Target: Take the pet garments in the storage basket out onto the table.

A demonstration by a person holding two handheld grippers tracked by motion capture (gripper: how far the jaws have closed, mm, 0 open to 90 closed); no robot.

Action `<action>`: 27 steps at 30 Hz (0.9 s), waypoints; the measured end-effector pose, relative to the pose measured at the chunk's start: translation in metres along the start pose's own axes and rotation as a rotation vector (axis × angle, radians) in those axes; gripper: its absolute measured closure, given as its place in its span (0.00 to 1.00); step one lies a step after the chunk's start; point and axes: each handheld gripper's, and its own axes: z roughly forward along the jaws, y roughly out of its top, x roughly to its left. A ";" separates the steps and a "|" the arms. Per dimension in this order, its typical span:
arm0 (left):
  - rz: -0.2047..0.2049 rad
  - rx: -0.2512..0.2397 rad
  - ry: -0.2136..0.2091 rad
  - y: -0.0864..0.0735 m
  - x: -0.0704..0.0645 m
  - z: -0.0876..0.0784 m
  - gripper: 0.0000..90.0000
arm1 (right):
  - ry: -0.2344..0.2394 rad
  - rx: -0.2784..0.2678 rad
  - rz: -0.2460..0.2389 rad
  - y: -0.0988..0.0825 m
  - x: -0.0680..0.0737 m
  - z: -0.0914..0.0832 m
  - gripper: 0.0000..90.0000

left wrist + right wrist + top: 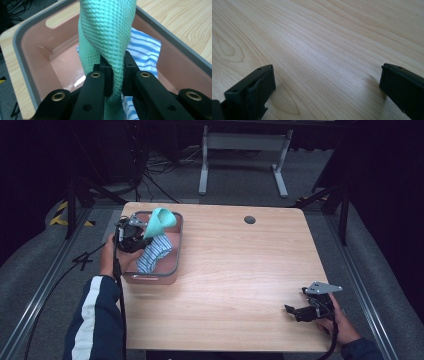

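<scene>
Currently the left tongs [115,75] are pinching the green waffle-weave cloth [107,37], a fold of it squeezed between the two black jaws. In the high view the left tongs [142,239] sit over the pink bin [176,251] at the worktop's [240,270] left side, and the green cloth [160,221] rises from the grip, standing above the bin's far rim. A blue-striped white cloth [154,254] lies inside the bin, under and beside the green one; the left gripper view shows it [146,53] behind the jaws. The right tongs [296,311] rest near the worktop's near right corner, well apart from the bin, jaws spread wide with bare wood [324,50] between them.
</scene>
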 end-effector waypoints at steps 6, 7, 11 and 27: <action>0.005 -0.049 0.001 0.006 -0.001 -0.016 0.92 | 0.000 0.000 0.000 0.000 0.000 0.000 0.01; 0.008 -0.060 0.007 0.008 -0.002 -0.019 0.92 | 0.000 0.001 0.001 0.000 0.000 0.000 0.01; 0.017 -0.083 0.017 0.013 -0.004 -0.031 0.92 | 0.000 0.000 0.001 0.000 0.000 0.000 0.01; 0.100 -0.131 -0.023 0.035 -0.022 -0.056 0.92 | 0.000 0.000 0.000 0.000 0.000 0.000 0.01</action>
